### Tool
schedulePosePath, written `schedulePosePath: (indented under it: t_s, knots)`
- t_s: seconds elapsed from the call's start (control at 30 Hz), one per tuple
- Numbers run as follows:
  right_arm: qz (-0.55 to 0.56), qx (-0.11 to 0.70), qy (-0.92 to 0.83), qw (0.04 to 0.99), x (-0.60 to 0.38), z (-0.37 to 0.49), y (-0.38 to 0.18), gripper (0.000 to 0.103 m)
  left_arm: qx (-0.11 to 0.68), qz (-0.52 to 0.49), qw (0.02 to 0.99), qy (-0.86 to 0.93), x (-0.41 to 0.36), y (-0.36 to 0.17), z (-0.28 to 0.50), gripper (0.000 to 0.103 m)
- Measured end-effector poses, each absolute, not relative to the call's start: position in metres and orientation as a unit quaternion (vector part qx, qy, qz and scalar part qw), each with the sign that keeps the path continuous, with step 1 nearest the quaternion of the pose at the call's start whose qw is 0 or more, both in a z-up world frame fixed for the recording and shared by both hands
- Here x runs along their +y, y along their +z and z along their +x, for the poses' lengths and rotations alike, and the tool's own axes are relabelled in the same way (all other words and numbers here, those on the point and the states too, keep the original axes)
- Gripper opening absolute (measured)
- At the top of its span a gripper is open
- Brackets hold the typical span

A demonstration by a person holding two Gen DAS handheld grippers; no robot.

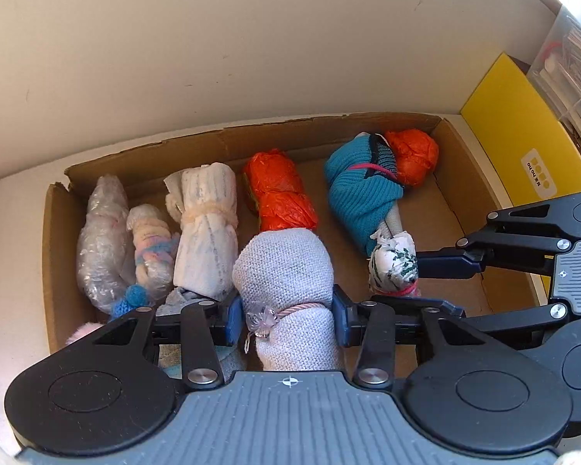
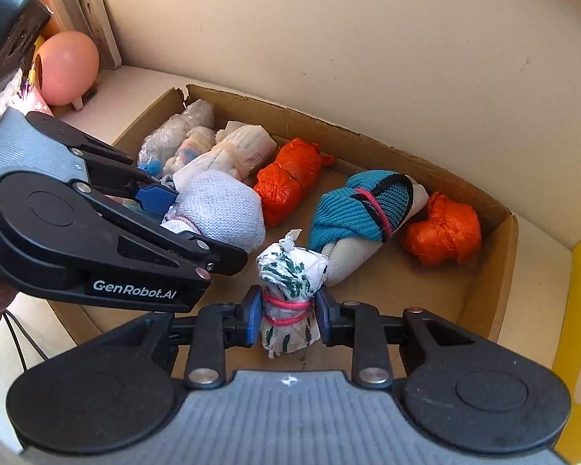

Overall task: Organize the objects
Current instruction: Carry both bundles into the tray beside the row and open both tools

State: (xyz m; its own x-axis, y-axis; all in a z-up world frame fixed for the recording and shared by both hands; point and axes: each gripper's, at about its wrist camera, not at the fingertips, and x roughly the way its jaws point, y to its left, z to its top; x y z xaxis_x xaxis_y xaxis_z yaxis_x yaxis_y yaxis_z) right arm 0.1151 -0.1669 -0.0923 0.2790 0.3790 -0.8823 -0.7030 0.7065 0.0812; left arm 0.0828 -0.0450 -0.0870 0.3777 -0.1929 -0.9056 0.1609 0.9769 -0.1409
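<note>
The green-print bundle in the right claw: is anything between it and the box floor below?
Nothing visible. The right claw holds the green-print bundle over a bare strip of the box floor, with the grey bundle on one side and the teal bundle on the other.

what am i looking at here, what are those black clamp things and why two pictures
No robot: a person holds a hand-operated gripper in each hand, each carrying a camera that looks along its fingers. That gives two pictures of one scene.

The left gripper is clamped on a grey knitted bundle tied with a pink cord. The right gripper is clamped on a small white and green bundle bound with a pink band.

Both hang over a shallow cardboard box on a pale surface, holding other rolled bundles: two orange ones, a teal knitted one and some pale ones.
</note>
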Motion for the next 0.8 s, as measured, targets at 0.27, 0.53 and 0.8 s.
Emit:
schedulePosePath:
  t_s: [0.27,0.53,0.8]
  knots:
    - [-0.195,0.49,0.371,0.764,-0.162,0.098,-0.088,0.025,0.544,-0.03,0.833,-0.102,-0.046,-0.083,0.085,0.051]
    - [-0.199,0.497,0.365,0.762,-0.155,0.117,-0.093,0.024,0.543,-0.027,0.833,-0.105,-0.046,-0.083,0.088,0.052]
    - [-0.194,0.497,0.354,0.768,-0.166,0.107,-0.093,0.043,0.539,-0.031,0.834,-0.114,-0.046,-0.08,0.086,0.065]
